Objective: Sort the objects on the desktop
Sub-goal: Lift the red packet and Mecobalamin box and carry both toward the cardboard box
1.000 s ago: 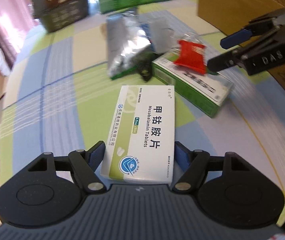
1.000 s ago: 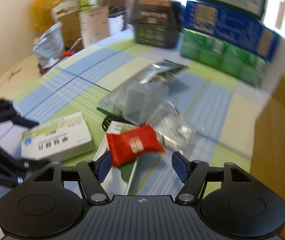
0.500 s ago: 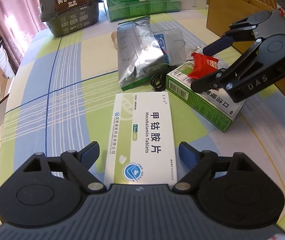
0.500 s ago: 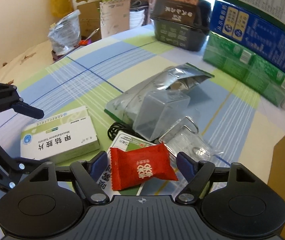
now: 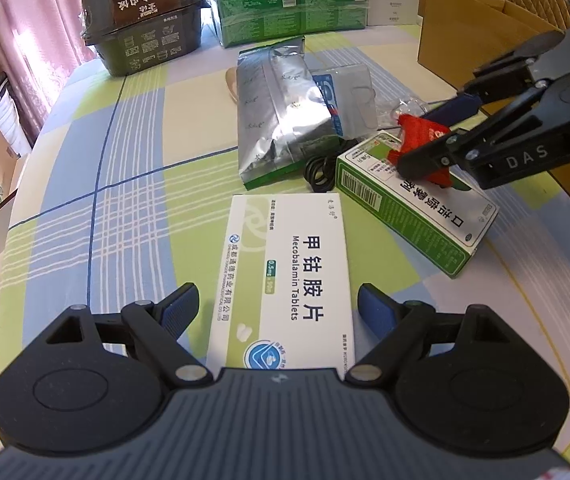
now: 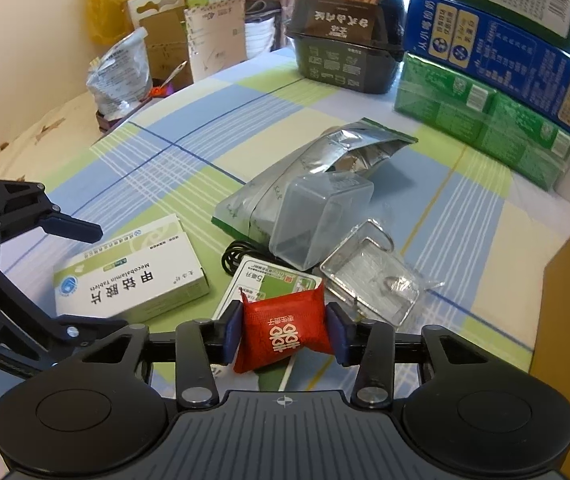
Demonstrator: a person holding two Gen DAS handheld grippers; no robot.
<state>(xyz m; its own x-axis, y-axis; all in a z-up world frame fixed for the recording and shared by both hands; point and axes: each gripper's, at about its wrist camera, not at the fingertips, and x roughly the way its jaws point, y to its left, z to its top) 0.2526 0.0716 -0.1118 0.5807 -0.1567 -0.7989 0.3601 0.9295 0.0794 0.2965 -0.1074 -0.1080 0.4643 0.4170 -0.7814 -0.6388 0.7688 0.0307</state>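
Note:
A white Mecobalamin tablet box [image 5: 285, 276] lies flat on the checked tablecloth between the fingers of my left gripper [image 5: 277, 308], which is open with gaps on both sides. It also shows in the right wrist view [image 6: 129, 276]. My right gripper [image 6: 285, 330] is shut on a red candy packet [image 6: 285, 330], just over a green and white medicine box [image 5: 417, 208]. The red packet [image 5: 421, 136] and the right gripper [image 5: 437, 136] also show in the left wrist view.
A silver foil bag [image 5: 281, 112], a clear plastic box [image 6: 317, 216], a clear blister tray [image 6: 373, 272] and a black cable [image 5: 321, 170] lie in the middle. A dark food tub [image 5: 145, 20] and stacked green and blue cartons [image 5: 289, 4] stand behind. A cardboard box [image 5: 465, 28] is at right.
My right gripper's fingers have closed onto the red candy packet, which lay loose between them. My left gripper's fingers have spread a little wider around the white box.

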